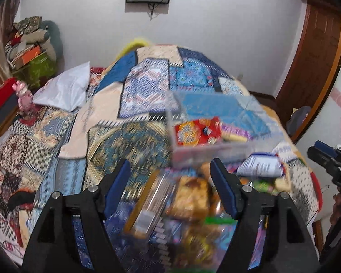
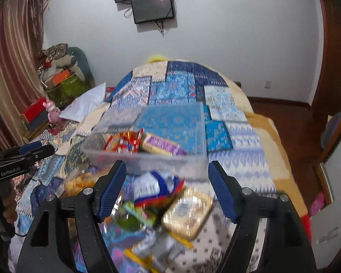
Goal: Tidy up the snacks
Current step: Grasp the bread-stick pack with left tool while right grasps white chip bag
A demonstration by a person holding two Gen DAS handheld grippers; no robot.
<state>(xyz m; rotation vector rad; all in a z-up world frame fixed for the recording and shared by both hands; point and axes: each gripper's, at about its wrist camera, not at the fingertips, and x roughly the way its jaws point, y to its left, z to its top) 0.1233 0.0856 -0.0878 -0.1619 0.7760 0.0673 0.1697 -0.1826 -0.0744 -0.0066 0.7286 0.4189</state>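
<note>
A clear plastic box (image 1: 216,122) stands on the bed and holds a red snack pack (image 1: 196,130) and a purple-and-yellow pack (image 1: 235,134). It also shows in the right wrist view (image 2: 147,157) with the red pack (image 2: 125,142) and purple pack (image 2: 162,145). A blurred heap of snack packs (image 1: 188,200) lies in front of it, between the fingers of my left gripper (image 1: 170,170), which is open and empty. My right gripper (image 2: 167,173) is open and empty above a gold-edged pack (image 2: 187,212) and a blue-and-white pack (image 2: 152,184).
A patchwork quilt (image 1: 136,95) covers the bed. A white pillow (image 1: 66,88), a pink toy (image 1: 23,97) and stacked boxes (image 1: 31,54) are at the left. A wooden door (image 1: 313,63) is at the right. A screen (image 2: 153,6) hangs on the wall.
</note>
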